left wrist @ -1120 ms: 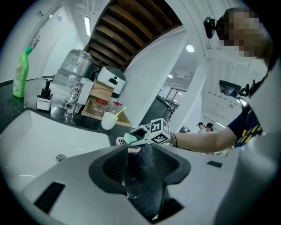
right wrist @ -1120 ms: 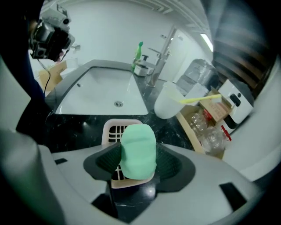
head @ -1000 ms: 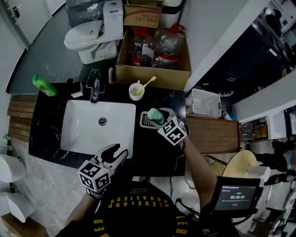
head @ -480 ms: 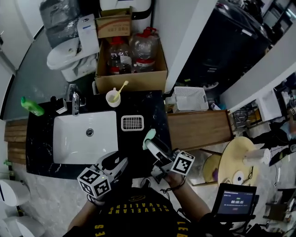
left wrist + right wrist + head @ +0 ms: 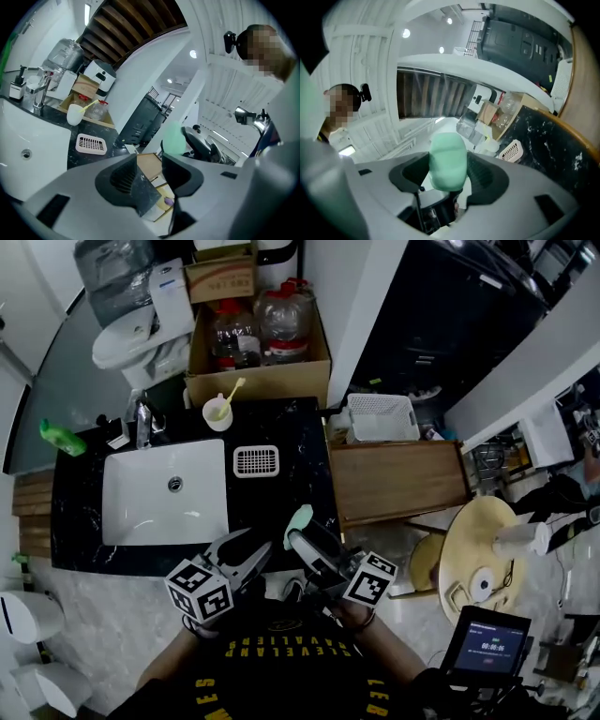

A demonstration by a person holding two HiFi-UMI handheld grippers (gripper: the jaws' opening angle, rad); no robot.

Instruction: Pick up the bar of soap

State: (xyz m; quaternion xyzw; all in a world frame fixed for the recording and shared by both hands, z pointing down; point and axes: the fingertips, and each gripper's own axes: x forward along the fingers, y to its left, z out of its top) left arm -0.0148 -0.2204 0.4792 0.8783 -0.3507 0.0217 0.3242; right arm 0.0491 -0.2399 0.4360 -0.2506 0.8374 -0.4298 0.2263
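A pale green bar of soap (image 5: 298, 523) sits between the jaws of my right gripper (image 5: 302, 535), which is shut on it and held in the air over the front edge of the black counter (image 5: 291, 498). The right gripper view has the soap bar (image 5: 448, 161) filling the gap of the right gripper (image 5: 448, 171). The left gripper view catches the soap bar (image 5: 174, 139) past its right jaw. My left gripper (image 5: 246, 550) hangs open and empty just left of the soap; nothing lies between the jaws of the left gripper (image 5: 150, 166). The white slotted soap dish (image 5: 255, 460) on the counter is empty.
A white sink (image 5: 167, 492) with a faucet (image 5: 142, 420) lies left of the dish. A cup with a toothbrush (image 5: 218, 412), a green bottle (image 5: 62, 438), a cardboard box of water jugs (image 5: 258, 338), a toilet (image 5: 141, 329), a wooden cabinet top (image 5: 398, 480) and a white basket (image 5: 380, 417) surround it.
My right gripper lifted the soap out of the dish and drew it back toward my body, leaving the dish empty. The left gripper shifted slightly right and stayed open.
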